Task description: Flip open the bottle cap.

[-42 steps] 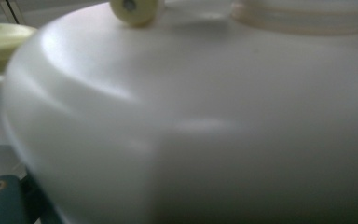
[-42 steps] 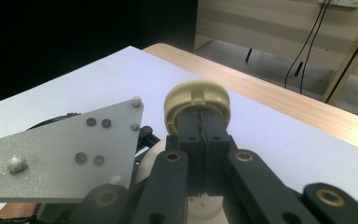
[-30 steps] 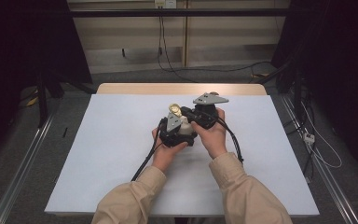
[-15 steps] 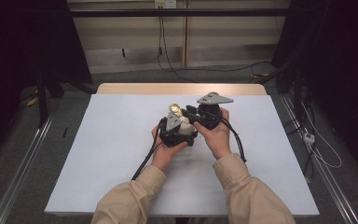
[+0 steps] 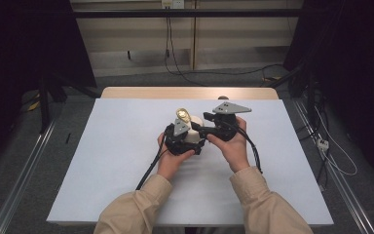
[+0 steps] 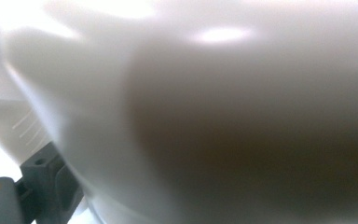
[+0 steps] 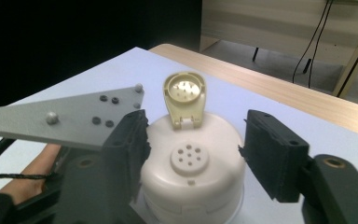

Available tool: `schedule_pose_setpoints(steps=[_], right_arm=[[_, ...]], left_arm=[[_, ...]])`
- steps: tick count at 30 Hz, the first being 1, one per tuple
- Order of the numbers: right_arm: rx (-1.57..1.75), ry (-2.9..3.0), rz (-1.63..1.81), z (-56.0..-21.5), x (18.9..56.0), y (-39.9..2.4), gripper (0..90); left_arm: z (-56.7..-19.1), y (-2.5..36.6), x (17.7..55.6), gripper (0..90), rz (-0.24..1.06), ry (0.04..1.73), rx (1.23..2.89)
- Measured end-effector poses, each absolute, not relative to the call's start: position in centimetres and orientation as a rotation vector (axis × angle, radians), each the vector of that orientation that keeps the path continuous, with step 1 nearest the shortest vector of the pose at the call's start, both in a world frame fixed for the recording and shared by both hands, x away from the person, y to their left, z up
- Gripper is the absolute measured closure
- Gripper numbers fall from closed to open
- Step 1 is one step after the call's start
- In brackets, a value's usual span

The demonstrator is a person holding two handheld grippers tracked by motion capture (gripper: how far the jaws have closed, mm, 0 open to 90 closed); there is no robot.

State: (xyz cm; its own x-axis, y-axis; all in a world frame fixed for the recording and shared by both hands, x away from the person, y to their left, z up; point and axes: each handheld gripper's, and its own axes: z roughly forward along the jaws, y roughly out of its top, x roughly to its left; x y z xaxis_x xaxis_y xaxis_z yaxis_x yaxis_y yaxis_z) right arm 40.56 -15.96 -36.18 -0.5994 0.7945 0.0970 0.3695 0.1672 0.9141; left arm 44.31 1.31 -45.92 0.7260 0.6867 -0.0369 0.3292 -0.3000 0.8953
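A squat white container (image 7: 191, 172) with a domed lid stands on the table, also in the high view (image 5: 195, 129). Its yellowish flip cap (image 7: 184, 95) is swung up and open, uncovering a round disc with several holes (image 7: 189, 159). My left gripper (image 5: 181, 141) is shut on the container's body, which looms blurred and very close in the left gripper view (image 6: 214, 116); one black finger (image 6: 42, 184) shows at the lower left. My right gripper (image 7: 198, 156) is open, its jaws on either side of the lid, the left one touching it.
A white sheet (image 5: 102, 161) covers the table, with a wooden strip (image 5: 190, 92) at the far edge. Black cables (image 5: 148, 168) trail from both grippers toward the person. Metal rails (image 5: 24, 170) run along the floor on both sides.
The right gripper has shifted slightly to the right and toward the person. The container and the left gripper have stayed put, and the cap is open throughout.
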Motion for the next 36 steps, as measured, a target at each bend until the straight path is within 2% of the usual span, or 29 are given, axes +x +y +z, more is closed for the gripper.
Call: schedule_pose_setpoints(steps=[3, 6, 20, 36], right_arm=[[1.104, 2.050, 1.419, -36.3, 40.3, -16.6, 29.1], [1.107, 2.045, 1.427, -36.4, 40.0, -17.2, 26.5], [1.129, 2.036, 1.443, -37.5, 38.5, -19.1, 24.0], [1.095, 2.105, 1.415, -38.9, 36.9, -19.4, 19.4]], left_arm=[[-45.9, 1.6, 44.4, 3.5, 0.399, 0.796, 1.910], [-45.9, 1.7, 44.3, 3.5, 0.404, 0.786, 1.923], [-45.9, 2.4, 43.6, 4.9, 0.393, 0.797, 1.989], [-45.3, 6.9, 41.6, 5.6, 0.384, 0.769, 1.974]])
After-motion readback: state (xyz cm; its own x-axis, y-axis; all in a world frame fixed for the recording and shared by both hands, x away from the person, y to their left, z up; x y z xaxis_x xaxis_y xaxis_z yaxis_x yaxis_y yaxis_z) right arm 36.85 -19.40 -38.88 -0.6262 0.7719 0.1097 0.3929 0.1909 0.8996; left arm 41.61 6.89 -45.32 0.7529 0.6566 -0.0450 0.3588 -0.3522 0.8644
